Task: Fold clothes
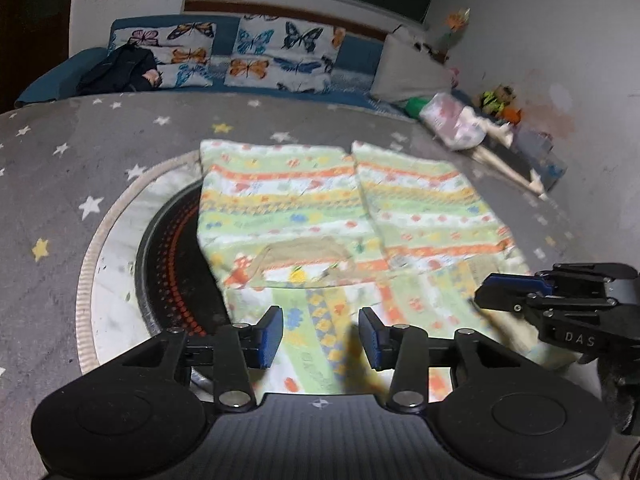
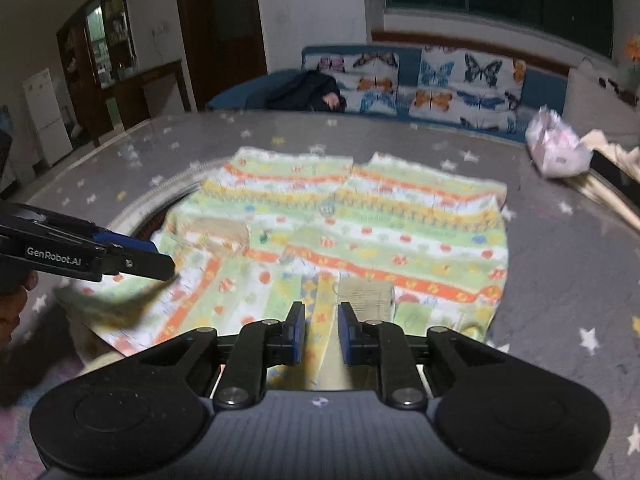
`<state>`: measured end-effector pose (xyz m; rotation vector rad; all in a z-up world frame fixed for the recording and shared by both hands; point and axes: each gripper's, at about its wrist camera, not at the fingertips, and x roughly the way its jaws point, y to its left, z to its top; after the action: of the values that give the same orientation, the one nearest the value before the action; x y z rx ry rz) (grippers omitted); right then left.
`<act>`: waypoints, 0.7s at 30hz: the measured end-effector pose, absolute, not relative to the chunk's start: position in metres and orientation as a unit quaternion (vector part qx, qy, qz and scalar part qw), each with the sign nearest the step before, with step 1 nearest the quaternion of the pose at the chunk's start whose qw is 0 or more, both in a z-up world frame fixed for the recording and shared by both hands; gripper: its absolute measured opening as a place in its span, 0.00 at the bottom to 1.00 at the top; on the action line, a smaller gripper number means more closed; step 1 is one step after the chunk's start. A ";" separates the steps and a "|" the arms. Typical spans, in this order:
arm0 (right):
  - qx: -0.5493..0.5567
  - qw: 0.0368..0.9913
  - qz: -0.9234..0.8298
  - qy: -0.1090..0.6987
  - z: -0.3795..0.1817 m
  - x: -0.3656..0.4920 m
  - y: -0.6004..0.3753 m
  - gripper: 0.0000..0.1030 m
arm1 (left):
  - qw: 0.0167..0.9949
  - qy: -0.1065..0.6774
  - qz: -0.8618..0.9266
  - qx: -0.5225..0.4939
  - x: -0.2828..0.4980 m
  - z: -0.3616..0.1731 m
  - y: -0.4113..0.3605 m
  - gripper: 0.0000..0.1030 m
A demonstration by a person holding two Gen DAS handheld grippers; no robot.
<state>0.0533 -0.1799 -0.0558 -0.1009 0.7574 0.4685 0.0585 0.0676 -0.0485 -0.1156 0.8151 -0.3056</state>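
A pair of patterned shorts (image 1: 320, 216), green, orange and yellow striped, lies spread flat on a grey star-print cloth (image 1: 80, 152). The near part is folded up over itself. It also shows in the right wrist view (image 2: 360, 232). My left gripper (image 1: 321, 336) is open and empty, hovering over the near edge of the shorts. My right gripper (image 2: 321, 330) is partly open and empty, over the near edge further right. The right gripper shows from the side in the left wrist view (image 1: 508, 292); the left gripper shows at the left in the right wrist view (image 2: 132, 258).
A round black and white inset (image 1: 160, 264) in the table lies partly under the shorts at left. A doll (image 1: 480, 132) and a dark tray (image 1: 532, 160) lie at the far right. A sofa with butterfly cushions (image 1: 256, 56) stands behind the table.
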 end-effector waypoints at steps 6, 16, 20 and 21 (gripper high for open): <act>-0.069 0.895 0.251 0.362 -0.047 0.044 -0.177 0.17 | 0.910 0.387 -0.145 -0.037 0.047 -0.044 0.071 0.43; -0.091 0.886 0.272 0.365 -0.047 0.023 -0.174 0.27 | 0.924 0.344 -0.169 -0.011 -0.027 -0.028 0.083 0.61; -0.081 0.887 0.266 0.369 -0.050 0.022 -0.178 0.27 | 0.923 0.349 -0.160 0.015 -0.043 -0.035 0.077 0.62; -0.081 0.888 0.266 0.368 -0.050 0.021 -0.177 0.29 | 0.923 0.350 -0.156 0.020 -0.045 -0.037 0.075 0.62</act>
<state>0.0215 -0.1772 -0.0497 -0.1676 0.7644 0.5522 -0.0448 0.0752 -0.0370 0.0406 0.7182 -0.3206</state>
